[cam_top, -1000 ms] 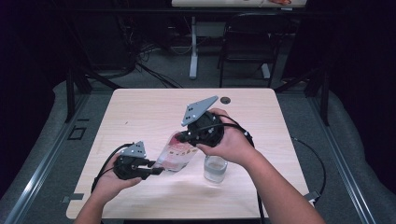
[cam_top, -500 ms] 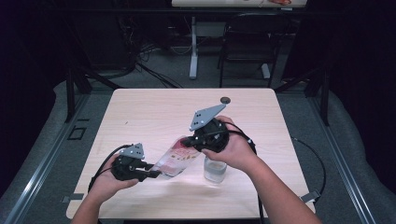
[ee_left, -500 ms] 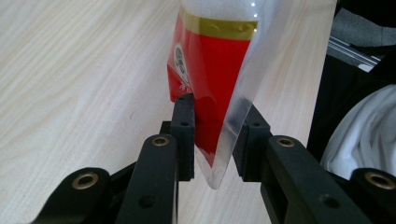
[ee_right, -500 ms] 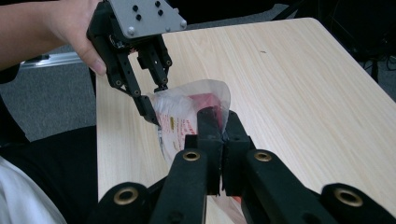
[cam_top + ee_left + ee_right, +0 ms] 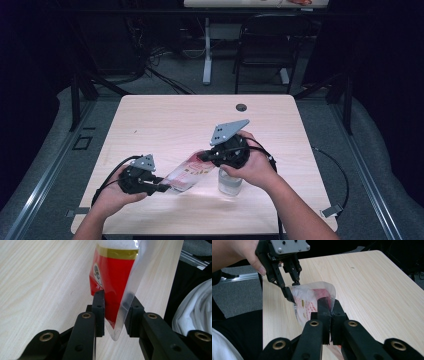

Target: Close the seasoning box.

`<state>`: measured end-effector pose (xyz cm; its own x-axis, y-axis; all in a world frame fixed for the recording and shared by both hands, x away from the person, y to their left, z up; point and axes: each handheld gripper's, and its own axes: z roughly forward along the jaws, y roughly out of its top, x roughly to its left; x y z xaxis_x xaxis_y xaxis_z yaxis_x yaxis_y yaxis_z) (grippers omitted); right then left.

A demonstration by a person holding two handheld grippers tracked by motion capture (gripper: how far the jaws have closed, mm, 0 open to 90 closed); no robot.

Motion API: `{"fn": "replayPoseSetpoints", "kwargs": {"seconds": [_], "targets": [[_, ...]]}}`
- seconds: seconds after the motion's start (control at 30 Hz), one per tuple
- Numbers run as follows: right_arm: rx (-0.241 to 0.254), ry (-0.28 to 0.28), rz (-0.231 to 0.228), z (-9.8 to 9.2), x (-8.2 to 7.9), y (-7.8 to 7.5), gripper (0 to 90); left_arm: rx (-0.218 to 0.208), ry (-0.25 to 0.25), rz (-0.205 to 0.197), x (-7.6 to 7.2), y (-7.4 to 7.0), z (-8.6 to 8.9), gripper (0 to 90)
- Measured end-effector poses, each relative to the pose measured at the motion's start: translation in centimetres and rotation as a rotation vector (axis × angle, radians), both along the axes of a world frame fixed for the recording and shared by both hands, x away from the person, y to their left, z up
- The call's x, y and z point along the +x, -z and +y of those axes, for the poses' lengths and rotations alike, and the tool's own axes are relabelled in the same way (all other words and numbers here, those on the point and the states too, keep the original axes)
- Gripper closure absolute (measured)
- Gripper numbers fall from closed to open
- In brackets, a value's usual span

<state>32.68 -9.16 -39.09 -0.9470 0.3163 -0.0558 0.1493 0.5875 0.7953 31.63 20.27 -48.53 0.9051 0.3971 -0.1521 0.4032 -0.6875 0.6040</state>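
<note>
A clear plastic pouch (image 5: 189, 172) with a red printed label hangs slanted between my two grippers, above the front of the wooden table (image 5: 175, 120). My left gripper (image 5: 165, 187) is shut on its lower corner; in the left gripper view the pouch (image 5: 112, 277) tapers down between the pads of that gripper (image 5: 115, 307). My right gripper (image 5: 202, 156) is shut on the upper end. In the right gripper view its jaws (image 5: 329, 305) pinch the film of the pouch (image 5: 308, 300), with the left gripper (image 5: 293, 292) holding the far end.
A clear glass cup (image 5: 230, 185) stands on the table under the right hand, just right of the pouch. A dark cable hole (image 5: 241, 107) sits near the table's far edge. A chair (image 5: 265, 45) and cables lie beyond the table.
The right hand has sunk and drawn nearer the table's front, over the cup, bringing the pouch's upper end lower. The left hand has stayed in place.
</note>
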Motion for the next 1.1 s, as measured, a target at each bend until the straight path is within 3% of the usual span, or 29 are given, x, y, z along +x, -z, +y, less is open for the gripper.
{"fn": "replayPoseSetpoints", "kwargs": {"seconds": [0.37, 0.57, 1.1], "targets": [[0.041, 0.001, -0.017, -0.3, -0.2, 1.3, 88.7, 0.060, -0.016, 0.017, -0.4, -0.6, 0.1, 74.0], [0.086, 0.007, -0.004, -0.8, -0.2, 2.0, 88.5, 0.083, -0.027, 0.018, -0.6, -1.2, 0.1, 74.1], [0.104, 0.014, -0.013, -1.1, -0.4, 2.9, 88.2, 0.137, -0.031, 0.025, -0.8, -1.8, 0.0, 74.3]]}}
